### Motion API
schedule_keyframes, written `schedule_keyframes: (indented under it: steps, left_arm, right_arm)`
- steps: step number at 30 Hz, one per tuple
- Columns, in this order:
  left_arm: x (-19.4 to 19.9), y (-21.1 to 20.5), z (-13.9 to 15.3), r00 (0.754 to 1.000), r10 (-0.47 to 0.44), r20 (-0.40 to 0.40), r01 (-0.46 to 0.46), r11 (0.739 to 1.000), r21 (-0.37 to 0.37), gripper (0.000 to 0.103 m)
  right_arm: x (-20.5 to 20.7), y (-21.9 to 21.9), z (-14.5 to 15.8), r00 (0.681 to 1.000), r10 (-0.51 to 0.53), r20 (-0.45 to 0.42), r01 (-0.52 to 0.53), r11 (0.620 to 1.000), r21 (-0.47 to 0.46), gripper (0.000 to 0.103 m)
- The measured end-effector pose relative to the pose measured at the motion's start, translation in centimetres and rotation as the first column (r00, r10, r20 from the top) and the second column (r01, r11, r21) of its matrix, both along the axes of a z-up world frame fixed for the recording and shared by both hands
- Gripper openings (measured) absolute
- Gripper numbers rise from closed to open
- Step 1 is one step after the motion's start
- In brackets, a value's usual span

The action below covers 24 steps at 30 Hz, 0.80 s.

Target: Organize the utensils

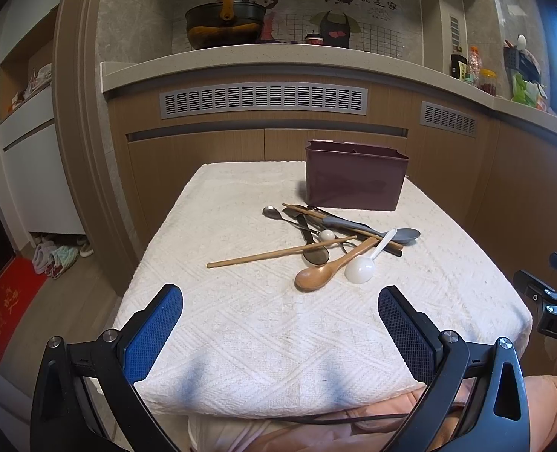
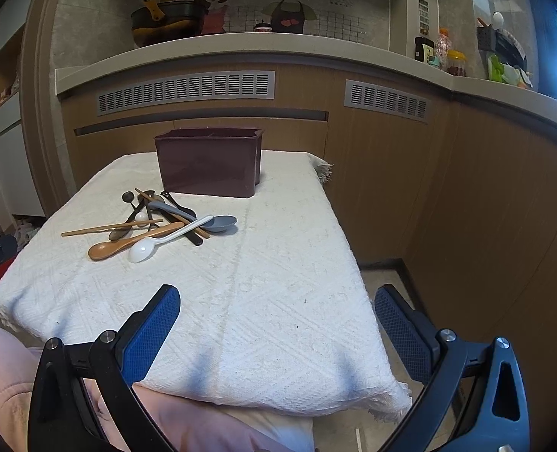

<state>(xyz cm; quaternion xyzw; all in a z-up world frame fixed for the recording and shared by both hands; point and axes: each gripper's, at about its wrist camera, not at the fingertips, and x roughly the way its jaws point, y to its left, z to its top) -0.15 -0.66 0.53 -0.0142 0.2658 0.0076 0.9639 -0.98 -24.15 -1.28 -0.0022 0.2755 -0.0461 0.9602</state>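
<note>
a heap of utensils lies on the white woven cloth (image 1: 278,331) covering the table, toward the far right part of it, just in front of a dark maroon plastic holder (image 1: 355,175) that stands upright near the far edge with its top open and a divider showing inside. in the pile, a wooden spoon (image 1: 329,267) with a honey-brown bowl points at the near edge, touching a white plastic spoon (image 1: 367,263) just beside it. a single pale wooden chopstick (image 1: 278,253) sticks out toward the left edge, crossing a dark brown spoon (image 1: 314,250). a grey spoon (image 1: 372,228) lies closest to the holder, its bowl toward the right edge, and a small metal spoon (image 1: 273,211) sits at the pile's far left. other dark handles are tangled underneath; i cannot sort them out.

the left tool (image 1: 280,301) hovers over the near edge, its blue-padded fingers spread wide with nothing between them. the right tool (image 2: 276,301) hangs over the near right corner, likewise spread wide and holding nothing.
</note>
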Motion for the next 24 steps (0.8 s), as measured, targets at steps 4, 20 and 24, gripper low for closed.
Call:
schedule_keyframes:
  steps: [4, 20, 24]
  left_arm:
    - [0.0, -0.02, -0.03, 1.0, -0.001, 0.0, 0.001, 1.0, 0.001, 0.103]
    - [0.11, -0.23, -0.11, 1.0, -0.002, -0.001, 0.002, 1.0, 0.005, 0.103]
    - [0.1, -0.23, -0.12, 1.0, -0.002, -0.001, 0.002, 1.0, 0.005, 0.103]
  right_arm:
    - [-0.04, -0.02, -0.03, 1.0, -0.001, 0.001, 0.001, 1.0, 0.0, 0.103]
    - [-0.19, -0.25, -0.06, 1.0, -0.007, 0.003, 0.007, 1.0, -0.001, 0.103]
    - [-0.32, -0.29, -0.02, 1.0, -0.008, 0.003, 0.008, 1.0, 0.0, 0.103]
